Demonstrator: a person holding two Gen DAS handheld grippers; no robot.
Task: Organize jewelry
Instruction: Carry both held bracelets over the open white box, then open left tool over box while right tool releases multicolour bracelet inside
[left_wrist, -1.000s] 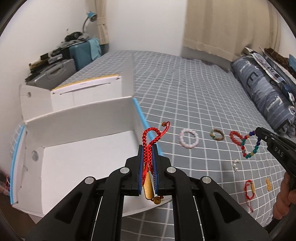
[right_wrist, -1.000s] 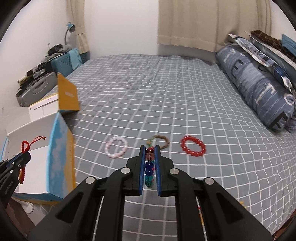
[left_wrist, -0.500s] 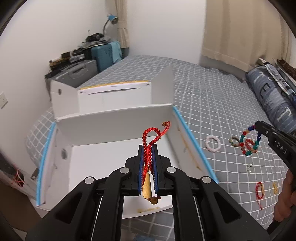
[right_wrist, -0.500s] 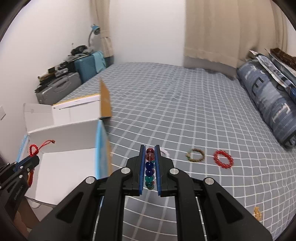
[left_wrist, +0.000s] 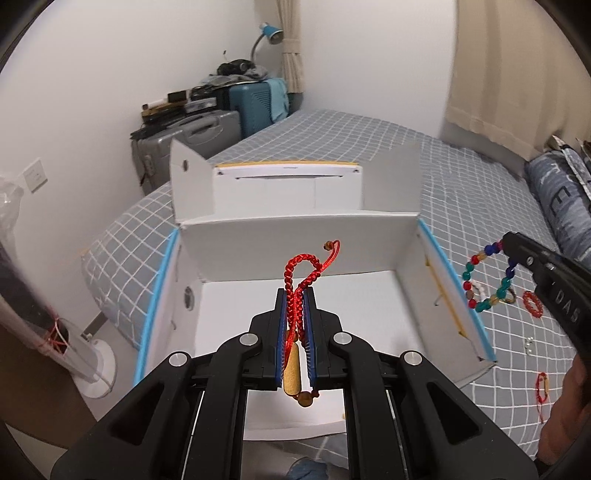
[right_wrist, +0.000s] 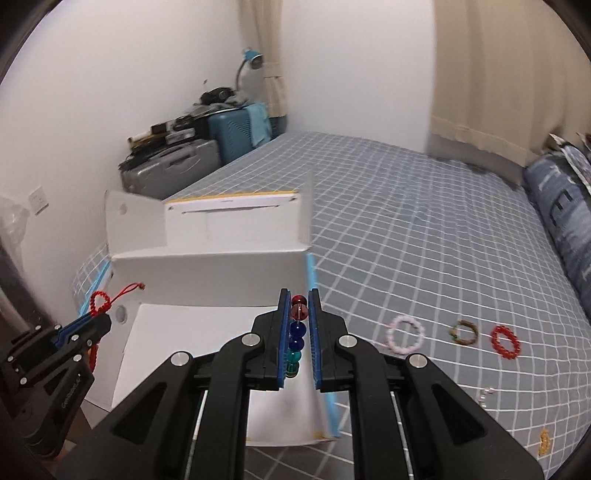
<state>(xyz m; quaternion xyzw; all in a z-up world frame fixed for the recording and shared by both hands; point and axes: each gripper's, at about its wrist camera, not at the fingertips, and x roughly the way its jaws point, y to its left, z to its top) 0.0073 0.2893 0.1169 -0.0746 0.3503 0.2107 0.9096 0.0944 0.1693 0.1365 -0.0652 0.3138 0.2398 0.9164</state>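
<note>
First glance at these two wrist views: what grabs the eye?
The left gripper is shut on a red braided cord bracelet, held above the open white box at the bed's edge. The right gripper is shut on a multicoloured bead bracelet, dangling just beside the box's blue-edged right wall. More jewelry lies on the grey checked bedspread: a pink bead ring, a brownish one and a red one in a row.

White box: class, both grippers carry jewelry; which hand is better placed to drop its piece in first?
Probably left. The left gripper holds the red cord bracelet above the white box floor; the right gripper's beaded bracelet hangs near the box's side wall.
</note>
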